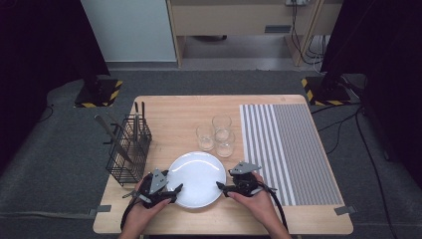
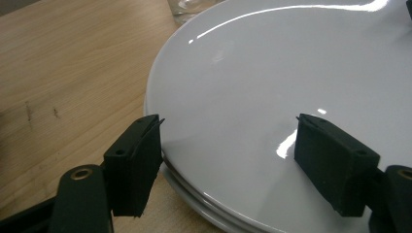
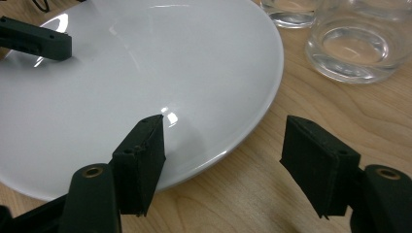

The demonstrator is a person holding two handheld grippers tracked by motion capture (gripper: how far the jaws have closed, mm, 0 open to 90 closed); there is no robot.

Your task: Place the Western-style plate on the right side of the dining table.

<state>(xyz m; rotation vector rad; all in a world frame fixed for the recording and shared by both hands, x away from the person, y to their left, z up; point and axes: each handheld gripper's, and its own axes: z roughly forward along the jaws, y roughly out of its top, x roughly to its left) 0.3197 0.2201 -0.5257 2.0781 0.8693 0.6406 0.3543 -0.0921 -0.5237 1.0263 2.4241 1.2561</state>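
The left gripper (image 1: 175,189) rests at the near left rim of the white plate (image 1: 196,172), its jaws spread wide, one over the plate's face and the other at the rim's outer side, neither pressing. The right gripper (image 1: 219,187) sits at the near right rim, jaws likewise apart, one above the plate and the other over bare wood. The plate lies flat, face up, near the table's front edge; being round, it has no long axis. In the left gripper view a second rim (image 2: 194,201) shows beneath it. Three glasses (image 1: 217,134) stand just beyond, a wire basket (image 1: 128,149) of cutlery to the left, a striped mat (image 1: 288,149) to the right. The wooden table (image 1: 169,112) stands on grey carpet.
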